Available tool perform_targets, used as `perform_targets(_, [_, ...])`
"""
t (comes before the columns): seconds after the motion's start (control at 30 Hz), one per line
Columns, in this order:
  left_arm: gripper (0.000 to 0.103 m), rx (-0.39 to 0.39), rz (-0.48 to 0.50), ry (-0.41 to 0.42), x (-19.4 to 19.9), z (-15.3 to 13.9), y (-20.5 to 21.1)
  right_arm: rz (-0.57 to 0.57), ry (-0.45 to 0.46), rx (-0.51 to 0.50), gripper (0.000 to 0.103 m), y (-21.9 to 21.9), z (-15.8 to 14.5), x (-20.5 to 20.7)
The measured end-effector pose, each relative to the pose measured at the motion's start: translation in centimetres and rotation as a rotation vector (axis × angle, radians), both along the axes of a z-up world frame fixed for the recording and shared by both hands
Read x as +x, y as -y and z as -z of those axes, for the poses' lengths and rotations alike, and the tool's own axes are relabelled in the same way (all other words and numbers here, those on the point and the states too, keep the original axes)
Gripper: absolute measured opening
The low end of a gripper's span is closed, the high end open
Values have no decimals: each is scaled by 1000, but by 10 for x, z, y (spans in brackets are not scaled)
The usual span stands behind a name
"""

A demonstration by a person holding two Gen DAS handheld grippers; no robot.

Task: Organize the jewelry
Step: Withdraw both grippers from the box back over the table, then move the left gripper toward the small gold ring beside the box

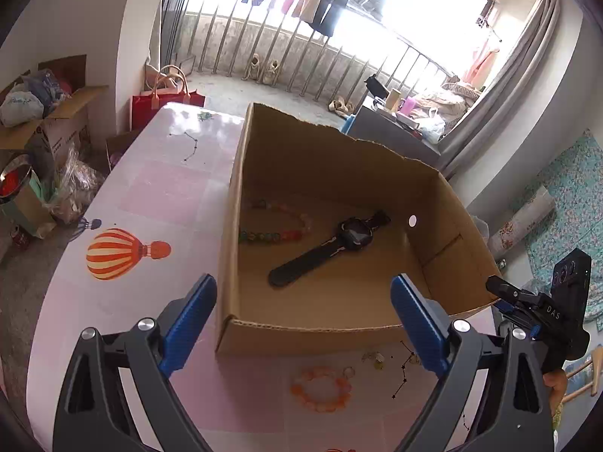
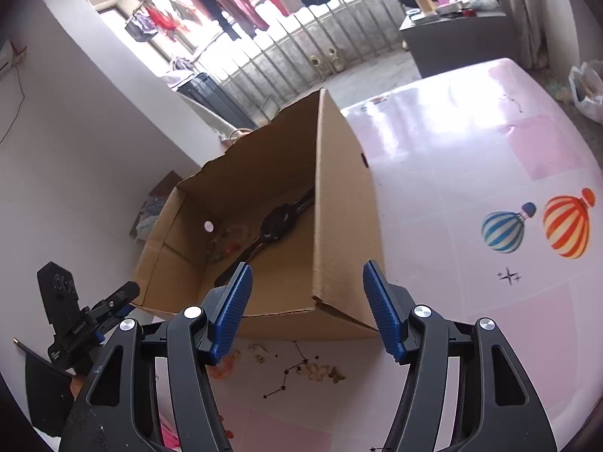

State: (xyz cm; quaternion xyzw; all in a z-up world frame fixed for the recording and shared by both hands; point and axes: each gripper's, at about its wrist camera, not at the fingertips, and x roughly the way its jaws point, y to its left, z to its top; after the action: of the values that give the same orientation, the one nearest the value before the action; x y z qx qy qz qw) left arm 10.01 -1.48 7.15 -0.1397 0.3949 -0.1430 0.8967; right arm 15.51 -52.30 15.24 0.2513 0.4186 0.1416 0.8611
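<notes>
A pink, glossy tabletop [image 1: 158,196] printed with hot-air balloons and star patterns is being used as the work surface, and an open brown cardboard box [image 1: 339,173] with a torn rim is standing on it as the collecting place. Two pieces are already lying on the box floor: a black wristwatch with a long strap [image 1: 331,248], stretched diagonally, and beside it, toward the box's left wall, a necklace of multicoloured beads [image 1: 275,226].

The task is being judged as partly done. Still being left outside, on the table just in front of the box's near wall, are an orange beaded bracelet [image 1: 320,390] and a few small pale-gold trinkets [image 1: 373,359], possibly earrings or charms; their exact kind cannot be told. In the right wrist view these trinkets [image 2: 320,371] are lying between the blue pads.

The left gripper [image 1: 303,324] is being held with its jaws wide apart and nothing between them, hovering above the bracelet. The right gripper [image 2: 307,309] is likewise being held apart and empty, near the box's front corner
</notes>
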Motion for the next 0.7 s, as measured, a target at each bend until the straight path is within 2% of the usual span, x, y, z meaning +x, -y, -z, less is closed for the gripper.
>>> perform_targets(0.17, [92,99,19,142,-41,-15,-11,100,45,-72,60,15,-12,-45])
perform_targets(0.27, [94,152,85,165,-67,-10,-13,88,38,-156,63,-2,-10,-75])
perform_targets(0.33, [95,183,129,139,-82,3,-10,43,8,-226,66,-25,-2,-93])
perform_targets(0.43, [95,223,203,59,-92,31,3,-41,-32,-346,71,-67,16,-112])
perform_targets(0.5, [95,267,221,23,-95,50,13,-74,-56,-452,74,-92,29,-117])
perform_targets(0.6, [95,331,242,-3,-92,67,26,-95,-94,-559,76,-114,46,-115])
perform_targets(0.63, [95,344,222,-8,-91,71,28,-102,-103,-592,78,-120,51,-113])
perform_targets(0.7, [95,384,216,-17,-90,76,32,-114,-113,-596,83,-124,57,-111])
